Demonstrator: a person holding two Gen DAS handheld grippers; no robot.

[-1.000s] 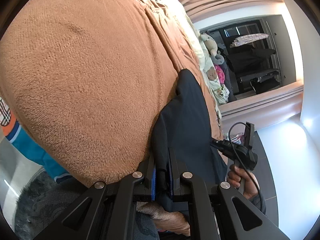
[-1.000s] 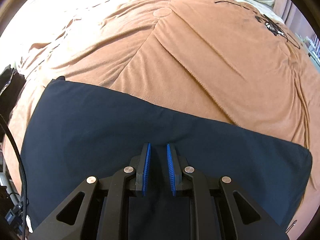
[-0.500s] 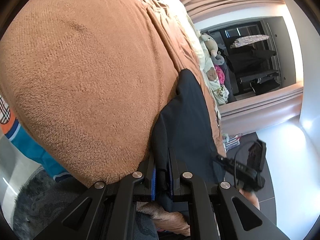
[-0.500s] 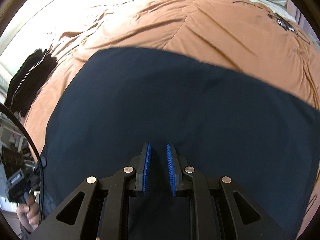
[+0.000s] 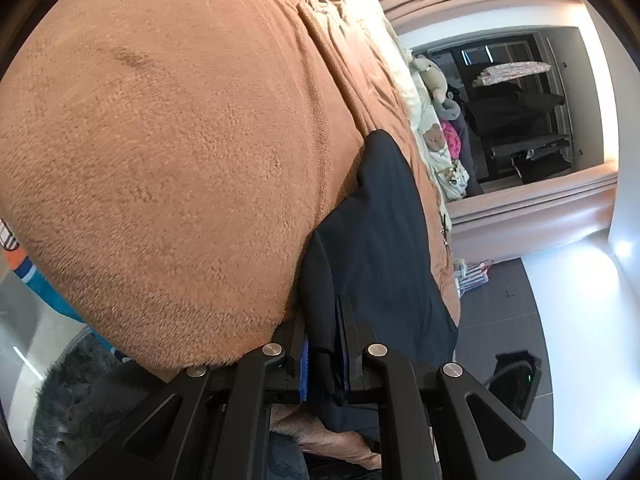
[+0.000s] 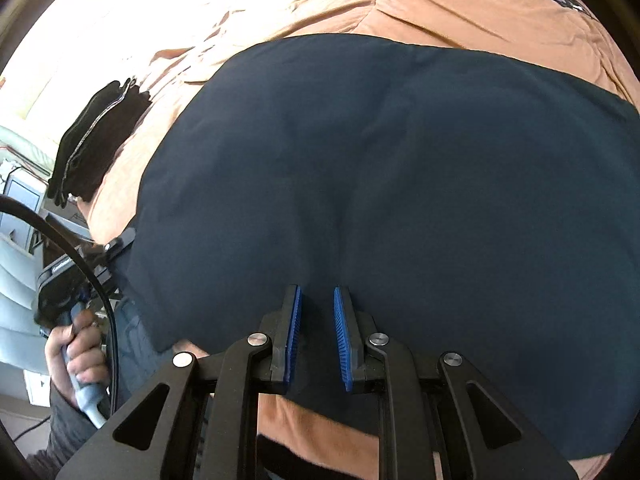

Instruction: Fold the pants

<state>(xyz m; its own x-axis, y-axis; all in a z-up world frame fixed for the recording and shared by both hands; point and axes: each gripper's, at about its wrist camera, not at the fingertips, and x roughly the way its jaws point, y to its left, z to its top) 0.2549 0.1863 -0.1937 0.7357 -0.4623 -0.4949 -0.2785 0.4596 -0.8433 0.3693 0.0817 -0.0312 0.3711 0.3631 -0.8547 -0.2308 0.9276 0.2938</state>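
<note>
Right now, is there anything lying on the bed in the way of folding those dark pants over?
Nothing visible. The brown blanket beyond the pants is bare; a black garment lies off to the side, clear of them. Both grippers' fingers already pinch the fabric.

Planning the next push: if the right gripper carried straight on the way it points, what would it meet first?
The navy pants that the right gripper already pinches; their cloth fills the line ahead, with the brown blanket probably right beneath.
</note>
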